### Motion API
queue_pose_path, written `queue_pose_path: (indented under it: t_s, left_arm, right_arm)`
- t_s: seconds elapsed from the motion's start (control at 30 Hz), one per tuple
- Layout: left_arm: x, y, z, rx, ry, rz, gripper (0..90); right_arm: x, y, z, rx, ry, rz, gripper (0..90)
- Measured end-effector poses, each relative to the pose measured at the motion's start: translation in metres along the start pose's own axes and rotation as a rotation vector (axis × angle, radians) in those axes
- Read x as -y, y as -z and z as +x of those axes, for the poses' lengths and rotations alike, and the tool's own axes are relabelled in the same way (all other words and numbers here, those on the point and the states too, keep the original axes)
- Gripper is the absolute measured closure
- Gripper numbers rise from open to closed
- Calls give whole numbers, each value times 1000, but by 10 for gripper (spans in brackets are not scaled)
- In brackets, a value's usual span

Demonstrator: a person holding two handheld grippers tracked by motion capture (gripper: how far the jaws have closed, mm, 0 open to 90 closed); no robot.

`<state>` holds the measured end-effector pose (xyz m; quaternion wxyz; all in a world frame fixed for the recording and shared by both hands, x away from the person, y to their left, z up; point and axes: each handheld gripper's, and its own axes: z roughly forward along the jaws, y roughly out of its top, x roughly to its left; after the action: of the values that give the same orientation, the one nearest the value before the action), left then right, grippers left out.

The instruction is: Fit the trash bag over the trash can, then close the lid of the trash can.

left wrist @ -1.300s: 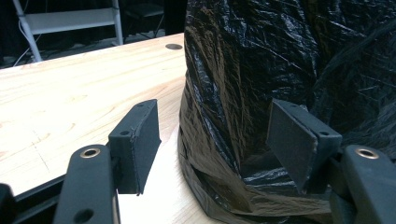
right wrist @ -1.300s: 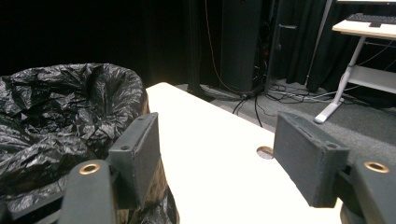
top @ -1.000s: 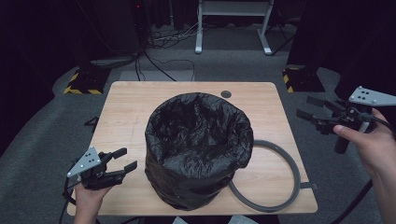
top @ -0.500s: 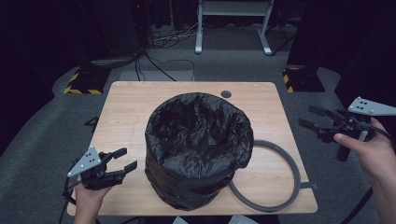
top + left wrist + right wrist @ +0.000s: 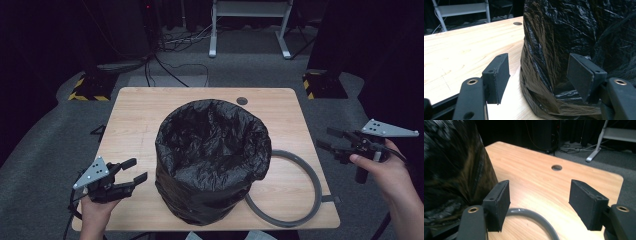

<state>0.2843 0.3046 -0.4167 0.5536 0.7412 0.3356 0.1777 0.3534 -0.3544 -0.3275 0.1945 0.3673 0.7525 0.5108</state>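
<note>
A round bin lined with a crinkled black bag (image 5: 210,160) stands upright in the middle of the wooden table (image 5: 150,115). A grey ring (image 5: 310,175) lies flat on the table, tucked against the bin's right side. My left gripper (image 5: 131,170) hovers open over the table's front left corner, aimed at the bag (image 5: 564,37), with nothing between its jaws. My right gripper (image 5: 327,139) is open beyond the table's right edge, pointing left toward the grey ring (image 5: 534,216) and the bag (image 5: 451,165).
A small round hole (image 5: 242,100) sits near the table's far edge. On the grey carpet behind stand a white frame (image 5: 250,25), loose cables (image 5: 165,65) and yellow-black striped bases (image 5: 90,90). Bare wood shows left of the bin and at the back.
The right hand and its gripper have come down and a little toward the table edge. The left gripper, bin and ring have stayed put.
</note>
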Motion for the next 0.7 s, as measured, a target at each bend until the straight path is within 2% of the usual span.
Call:
queue_pose_path:
  t_s: [0.27,0.47,0.7]
  left_arm:
    - [2,6,-2,-11,-7,6,345]
    - [4,19,-9,-46,-19,-3,345]
    - [11,36,-10,-92,6,-9,345]
  right_arm:
    - [32,-12,-14,29,-14,44,330]
    - [53,-23,-26,58,-16,79,330]
    - [81,-42,-39,68,-27,124,330]
